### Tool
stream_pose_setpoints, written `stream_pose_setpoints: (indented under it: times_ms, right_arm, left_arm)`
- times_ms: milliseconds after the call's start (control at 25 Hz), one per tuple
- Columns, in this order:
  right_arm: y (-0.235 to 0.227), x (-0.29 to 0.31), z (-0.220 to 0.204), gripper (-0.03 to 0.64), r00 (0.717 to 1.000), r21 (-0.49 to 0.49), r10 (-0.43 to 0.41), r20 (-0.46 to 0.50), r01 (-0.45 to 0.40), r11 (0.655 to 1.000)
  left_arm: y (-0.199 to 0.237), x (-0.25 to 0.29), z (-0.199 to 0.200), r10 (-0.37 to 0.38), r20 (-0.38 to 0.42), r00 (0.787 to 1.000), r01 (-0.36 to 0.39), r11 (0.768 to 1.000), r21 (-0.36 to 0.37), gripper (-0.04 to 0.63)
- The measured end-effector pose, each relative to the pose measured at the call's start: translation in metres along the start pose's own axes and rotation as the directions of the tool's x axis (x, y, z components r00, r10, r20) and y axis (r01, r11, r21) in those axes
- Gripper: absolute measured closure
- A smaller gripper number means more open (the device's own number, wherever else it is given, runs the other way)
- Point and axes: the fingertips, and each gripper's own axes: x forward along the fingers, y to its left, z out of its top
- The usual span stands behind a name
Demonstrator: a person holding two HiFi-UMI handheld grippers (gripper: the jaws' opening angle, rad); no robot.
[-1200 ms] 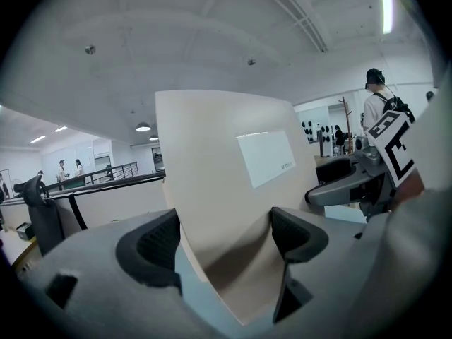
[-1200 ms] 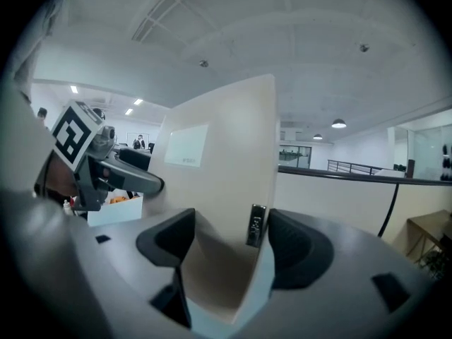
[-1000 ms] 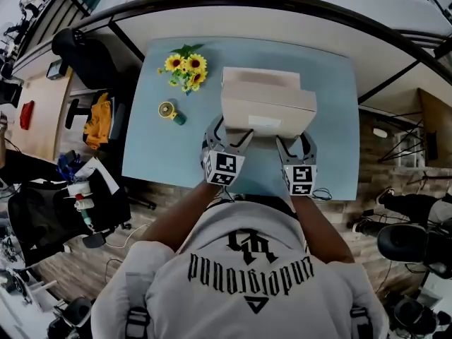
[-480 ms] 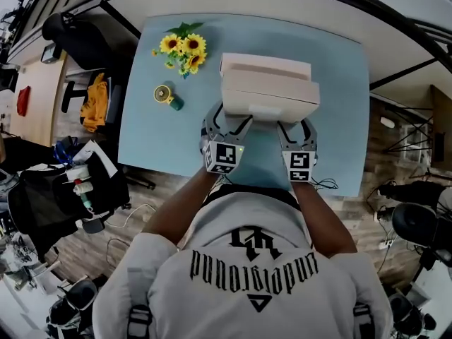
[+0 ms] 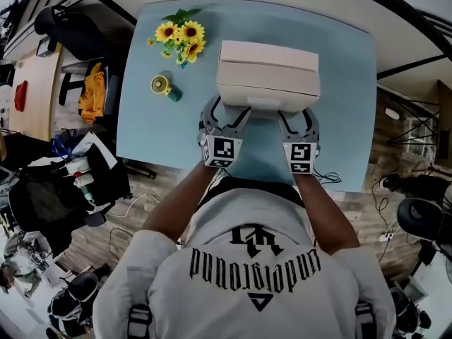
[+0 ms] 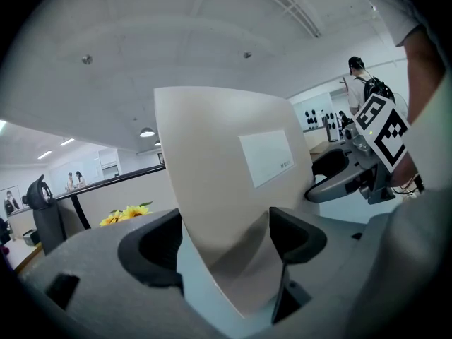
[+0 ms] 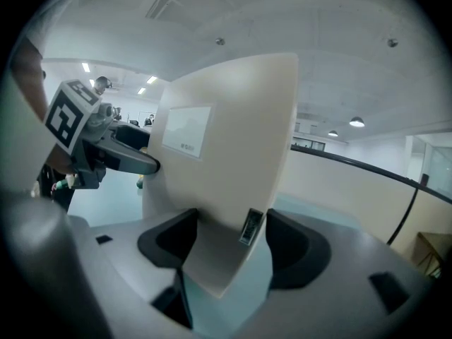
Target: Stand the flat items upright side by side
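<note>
A flat beige box point(image 5: 268, 85) with a white label on its near face is gripped at its two near lower corners. My left gripper point(image 5: 227, 113) is shut on the left corner and my right gripper point(image 5: 296, 119) on the right corner. In the left gripper view the box point(image 6: 226, 182) fills the gap between the jaws of the left gripper point(image 6: 226, 249), and both pads touch it. The right gripper view shows the same: the box point(image 7: 226, 161) is wedged in the right gripper point(image 7: 226, 253). A second beige box point(image 5: 267, 52) lies right behind the held one.
The blue table point(image 5: 342, 62) carries a bunch of sunflowers point(image 5: 180, 35) and a small yellow and teal object point(image 5: 164, 87) at the far left. The table's near edge runs just under my grippers. Chairs and clutter stand on the floor to the left.
Both grippers have come down with the box held between them. The box now lines up squarely in front of the second box, where before it sat offset to the right.
</note>
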Motion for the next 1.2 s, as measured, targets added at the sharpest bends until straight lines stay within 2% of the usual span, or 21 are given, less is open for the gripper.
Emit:
stream_pose_setpoints:
  times_ms: [360,1200]
  right_arm:
    - [-0.003,0.012,-0.012,0.319,1.000,-0.001,-0.023,-0.019,0.023,1.000]
    - [-0.011,0.025,-0.011,0.328,0.996,-0.122,-0.090,-0.008,0.088,0.989]
  left_arm:
    - [-0.001,0.011,-0.013,-0.015,-0.007,1.000,0.015,1.000,0.020,0.201]
    - [0.010,0.021,-0.017,0.016,0.034,0.999,-0.020,0.993,0.117,0.209]
